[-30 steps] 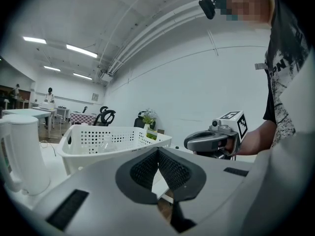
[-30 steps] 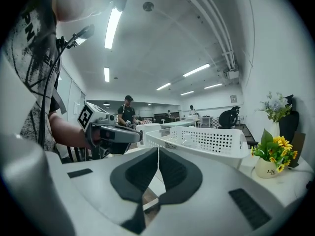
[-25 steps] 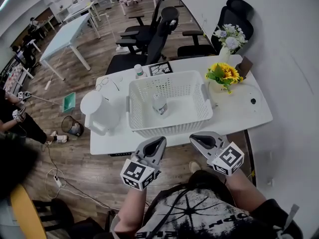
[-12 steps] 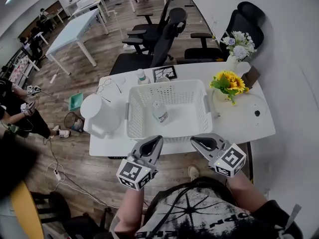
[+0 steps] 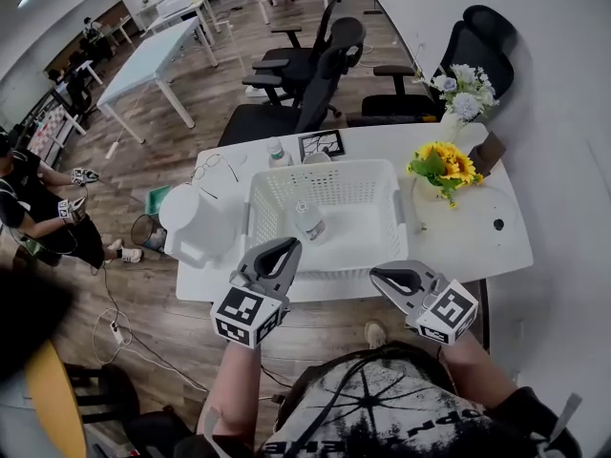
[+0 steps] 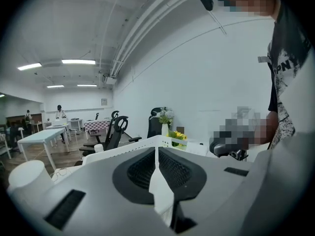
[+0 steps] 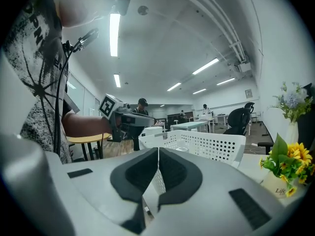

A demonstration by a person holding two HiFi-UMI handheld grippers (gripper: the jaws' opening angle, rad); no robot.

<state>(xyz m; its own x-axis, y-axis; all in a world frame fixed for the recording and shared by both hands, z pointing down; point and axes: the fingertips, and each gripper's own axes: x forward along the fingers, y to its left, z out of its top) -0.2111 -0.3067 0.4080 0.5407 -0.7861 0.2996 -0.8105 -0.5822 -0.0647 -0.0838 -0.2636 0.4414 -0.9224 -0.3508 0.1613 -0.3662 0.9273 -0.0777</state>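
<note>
Hovering before white basket [image 5: 329, 167], left gripper [image 5: 286, 247], right gripper [image 5: 378, 275], both closed, empty

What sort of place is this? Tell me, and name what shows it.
Probably an open-plan office or lab workspace: black swivel office chairs, long desks in rows on a wood floor, and strip lights on the ceiling.

White basket [image 6: 110, 152] mostly hidden behind left gripper [image 6: 157, 155]
</note>
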